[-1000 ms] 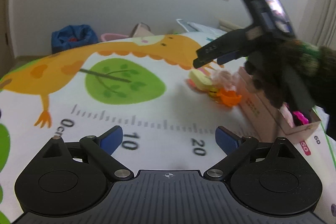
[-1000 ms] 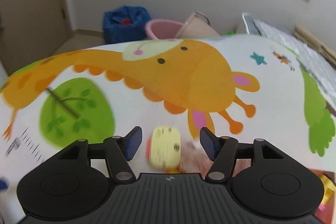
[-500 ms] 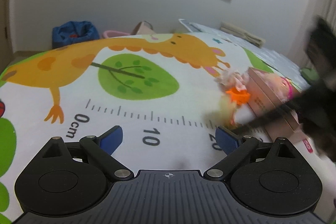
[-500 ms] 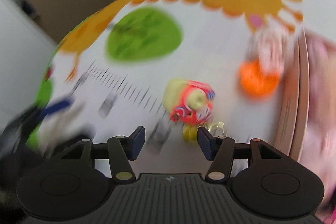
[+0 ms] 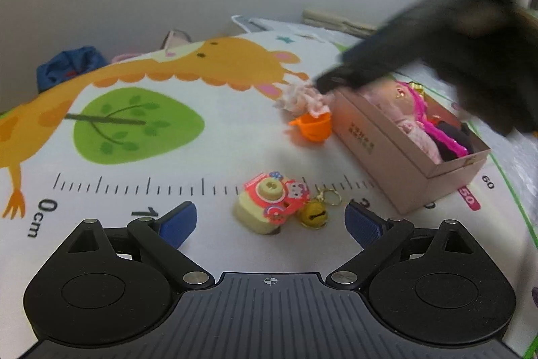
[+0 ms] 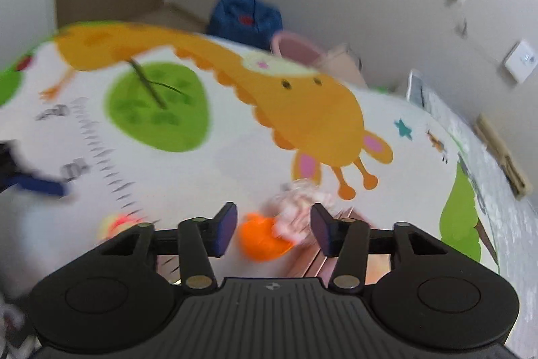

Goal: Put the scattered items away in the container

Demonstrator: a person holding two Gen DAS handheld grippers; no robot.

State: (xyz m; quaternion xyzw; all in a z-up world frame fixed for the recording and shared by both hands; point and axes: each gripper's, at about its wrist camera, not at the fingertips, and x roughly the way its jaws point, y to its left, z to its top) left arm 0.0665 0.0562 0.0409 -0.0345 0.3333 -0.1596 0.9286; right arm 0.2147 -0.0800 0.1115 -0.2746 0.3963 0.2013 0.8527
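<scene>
A toy camera, yellow with a red face, lies on the play mat with a yellow bell keychain beside it. My left gripper stands open just in front of them, touching nothing. An orange toy cup and a pale pink frilly item sit at the near corner of the cardboard box, which holds a pink doll and other pink things. My right gripper hovers open above the orange cup and the frilly item. In the left wrist view it is a dark blur over the box.
The mat shows a giraffe, a green tree and a ruler. Beyond its far edge are a blue bag, a pink tub and the wall with a socket. The box stands at the mat's right side.
The toy camera and bell now lie on the mat in front of my left gripper. My right gripper has swung away from them to above the orange cup by the box.
</scene>
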